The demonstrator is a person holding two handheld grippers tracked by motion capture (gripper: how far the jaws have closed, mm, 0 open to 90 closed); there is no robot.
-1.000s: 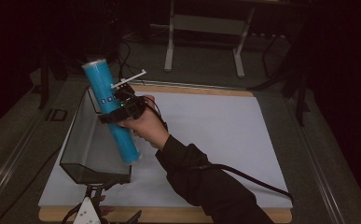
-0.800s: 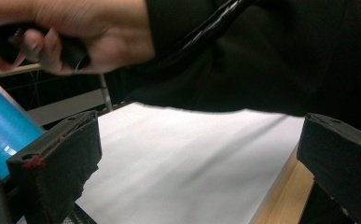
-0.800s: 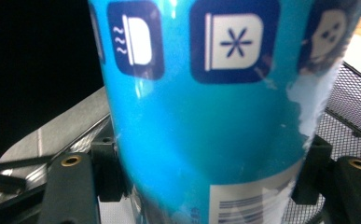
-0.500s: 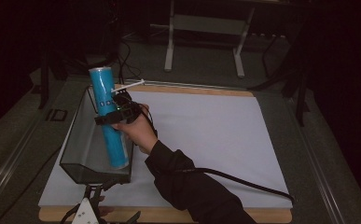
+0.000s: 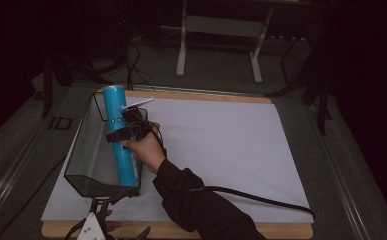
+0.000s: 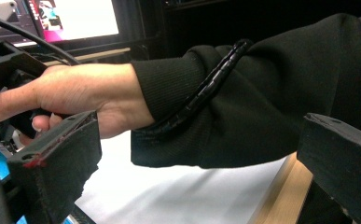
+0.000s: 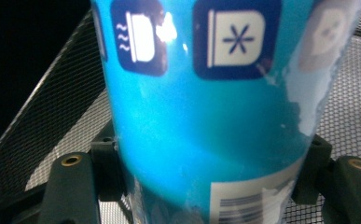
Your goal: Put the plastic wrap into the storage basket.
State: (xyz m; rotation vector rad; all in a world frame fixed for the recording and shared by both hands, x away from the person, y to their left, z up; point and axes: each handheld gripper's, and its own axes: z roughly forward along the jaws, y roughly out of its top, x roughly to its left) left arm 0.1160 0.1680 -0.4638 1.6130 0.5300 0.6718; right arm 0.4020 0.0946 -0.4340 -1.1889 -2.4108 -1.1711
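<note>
A person's right hand point(image 5: 146, 149) holds the right gripper point(image 5: 123, 132), whose jaws pinch a tall blue cylinder point(image 5: 121, 135) around its middle. The cylinder stands nearly upright, leaning slightly, with its top rising above the gripper and its lower end down inside a dark mesh basket point(image 5: 83, 150) directly beneath the gripper. In the right gripper view, the blue cylinder point(image 7: 206, 107) sits tight between the two black jaws, showing white icons on dark blue squares higher up and a barcode label close to the jaws, with the basket's mesh point(image 7: 52, 126) behind it on both sides.

The basket rests on a white sheet point(image 5: 221, 145) covering a wooden table point(image 5: 206, 231). The left gripper point(image 5: 93, 227) sits at the near edge of the table, just below the basket. In its own view, its two black jaws stand spread wide apart with nothing between them, and beyond them are the person's right hand point(image 6: 75, 93) and black sleeve point(image 6: 262, 102).
</note>
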